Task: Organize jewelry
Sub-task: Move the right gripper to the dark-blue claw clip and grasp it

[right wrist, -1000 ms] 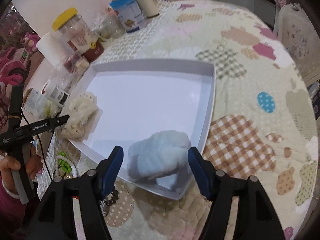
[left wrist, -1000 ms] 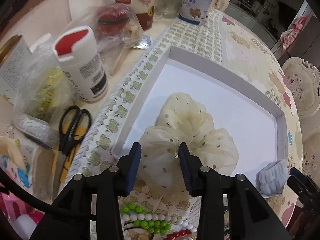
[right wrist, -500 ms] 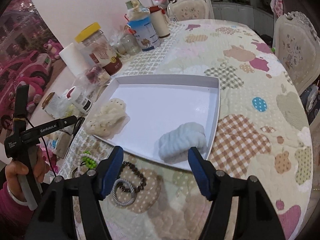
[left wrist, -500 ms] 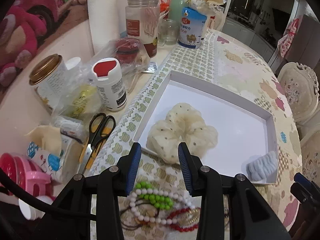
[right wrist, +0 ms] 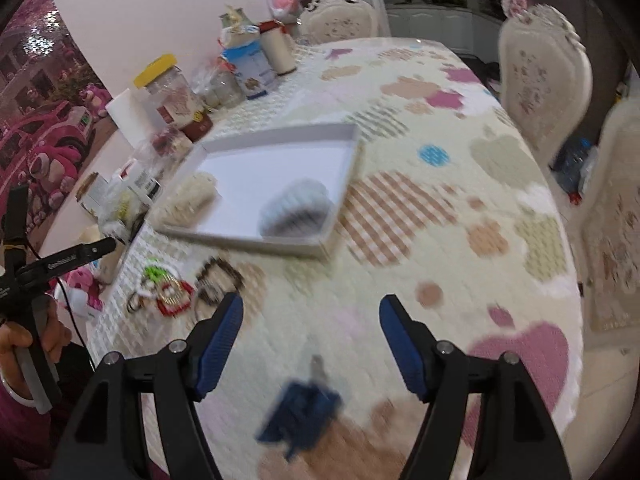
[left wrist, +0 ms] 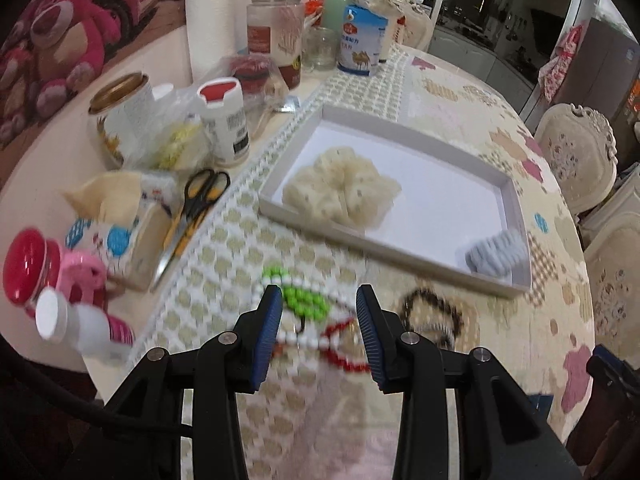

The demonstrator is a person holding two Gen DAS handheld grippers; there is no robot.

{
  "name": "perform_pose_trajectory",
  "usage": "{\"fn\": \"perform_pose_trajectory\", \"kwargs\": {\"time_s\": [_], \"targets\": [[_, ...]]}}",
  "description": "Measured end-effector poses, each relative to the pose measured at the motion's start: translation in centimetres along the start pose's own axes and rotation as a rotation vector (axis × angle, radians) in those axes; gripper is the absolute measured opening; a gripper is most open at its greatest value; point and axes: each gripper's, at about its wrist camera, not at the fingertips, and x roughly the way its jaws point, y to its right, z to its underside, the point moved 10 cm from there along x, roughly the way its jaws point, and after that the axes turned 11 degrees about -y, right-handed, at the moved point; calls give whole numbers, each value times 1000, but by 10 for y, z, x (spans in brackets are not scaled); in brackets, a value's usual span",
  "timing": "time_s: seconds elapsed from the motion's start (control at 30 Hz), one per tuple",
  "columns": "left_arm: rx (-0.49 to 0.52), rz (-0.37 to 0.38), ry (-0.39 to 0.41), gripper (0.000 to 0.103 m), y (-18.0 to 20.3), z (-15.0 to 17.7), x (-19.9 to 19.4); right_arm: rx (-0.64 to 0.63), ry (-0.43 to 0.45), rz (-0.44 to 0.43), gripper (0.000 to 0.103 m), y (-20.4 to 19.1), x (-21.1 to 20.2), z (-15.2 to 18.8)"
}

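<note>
A white tray on the patterned tablecloth holds a cream dotted scrunchie at its left end and a blue-grey scrunchie in its near right corner. In front of the tray lies a tangle of bead bracelets in green, white and red, with a dark bracelet beside it. My left gripper hangs open above the beads and holds nothing. My right gripper is empty, its jaws opening, over bare cloth; a blurred blue hair clip lies below it. The right wrist view shows the tray farther off.
Jars, bottles, a paper roll and scissors crowd the table's left side. A pink toy and a red-capped bottle stand near the left edge. Chairs stand round the far right. A hand grips the left tool.
Both grippers have drawn back and upward from the tray, leaving the two scrunchies in it. The bead pile now lies under the left gripper. The right jaws stand slightly wider.
</note>
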Motion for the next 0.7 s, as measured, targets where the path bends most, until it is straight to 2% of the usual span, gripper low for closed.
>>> {"fn": "perform_pose_trajectory", "kwargs": {"time_s": [0.13, 0.27, 0.4, 0.5, 0.7], "targets": [[6, -7, -10, 35, 2, 21, -3, 29, -43, -20, 76, 12, 3, 38], [-14, -5, -24, 35, -4, 36, -3, 47, -73, -56, 79, 7, 11, 65], [-44, 5, -51, 35, -13, 50, -2, 53, -88, -75, 84, -6, 20, 74], [-60, 3, -56, 35, -22, 58, -3, 35, -96, -45, 88, -16, 27, 75], [-86, 17, -79, 35, -36, 65, 4, 38, -121, 2, 89, -25, 47, 78]]}}
